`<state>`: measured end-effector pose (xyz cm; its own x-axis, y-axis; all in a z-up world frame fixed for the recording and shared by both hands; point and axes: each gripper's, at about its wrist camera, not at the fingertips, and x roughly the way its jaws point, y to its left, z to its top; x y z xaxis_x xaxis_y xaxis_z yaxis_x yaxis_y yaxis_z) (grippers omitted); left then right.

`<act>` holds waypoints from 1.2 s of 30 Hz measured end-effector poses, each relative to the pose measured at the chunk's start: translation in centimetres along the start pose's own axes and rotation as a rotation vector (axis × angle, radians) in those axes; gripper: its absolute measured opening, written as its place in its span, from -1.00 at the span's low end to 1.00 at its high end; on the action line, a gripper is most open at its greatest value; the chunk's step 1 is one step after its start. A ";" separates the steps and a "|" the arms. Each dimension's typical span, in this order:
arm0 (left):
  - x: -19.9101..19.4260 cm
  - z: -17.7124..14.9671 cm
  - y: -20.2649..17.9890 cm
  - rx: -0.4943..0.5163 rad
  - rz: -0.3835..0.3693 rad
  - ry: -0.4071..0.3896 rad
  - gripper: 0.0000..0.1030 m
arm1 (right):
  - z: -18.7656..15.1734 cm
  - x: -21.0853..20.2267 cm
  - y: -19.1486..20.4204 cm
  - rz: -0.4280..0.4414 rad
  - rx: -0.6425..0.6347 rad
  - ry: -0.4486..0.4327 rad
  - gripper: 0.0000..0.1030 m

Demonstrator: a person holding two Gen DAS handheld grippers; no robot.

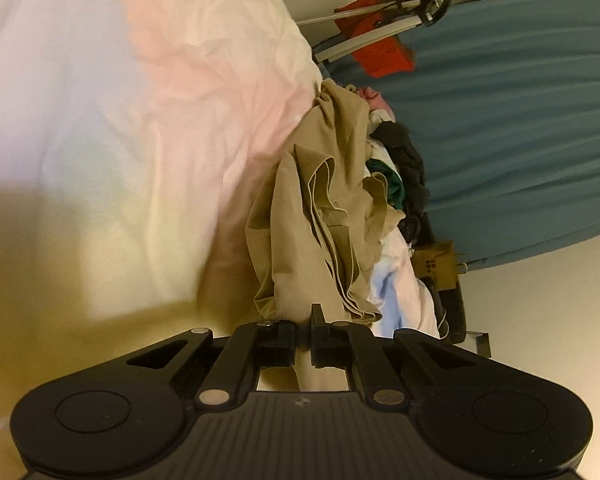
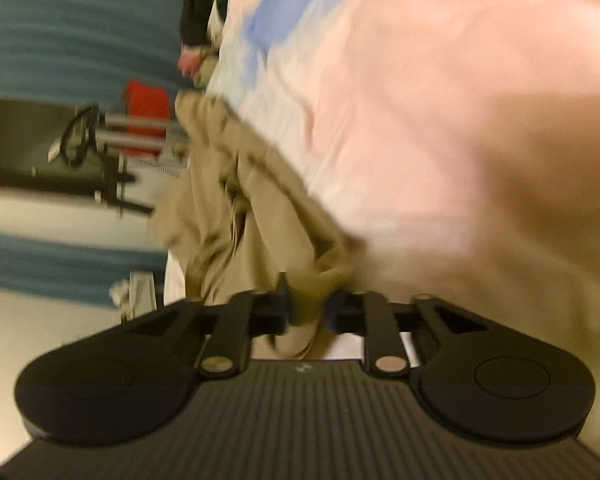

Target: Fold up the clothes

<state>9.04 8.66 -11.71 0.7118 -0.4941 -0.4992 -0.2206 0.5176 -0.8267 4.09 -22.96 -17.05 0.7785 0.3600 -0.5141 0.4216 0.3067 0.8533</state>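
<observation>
1. Here, left wrist view: the left gripper (image 1: 304, 334) is clenched on a fold of the tan garment (image 1: 320, 216), its jaws nearly together with cloth pinched between them. The garment runs away from the jaws in bunched pleats over the pale bedsheet (image 1: 148, 128), towards a heap of other clothes (image 1: 400, 160) further off, before a blue curtain (image 1: 520, 120) on the right. The pinch at an edge looks meant to lift and spread the cloth for folding.

2. Right wrist view, blurred: the right gripper (image 2: 308, 306) is likewise clenched on the tan garment (image 2: 236, 184), a wad of it between the jaws. The cloth trails up and left from the jaws along the bedsheet (image 2: 440, 100). A second hold looks meant to stretch the piece between both hands.
</observation>
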 end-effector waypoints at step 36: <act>-14.9 -5.8 -5.0 -0.008 -0.082 -0.061 -0.88 | -5.3 -15.1 5.7 0.083 -0.245 -0.066 -0.81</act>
<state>-4.32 9.36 -1.63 0.7669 -0.4909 -0.4134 -0.1649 0.4718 -0.8662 -7.75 -21.94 -4.92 0.8380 0.3367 -0.4293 0.2361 0.4856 0.8417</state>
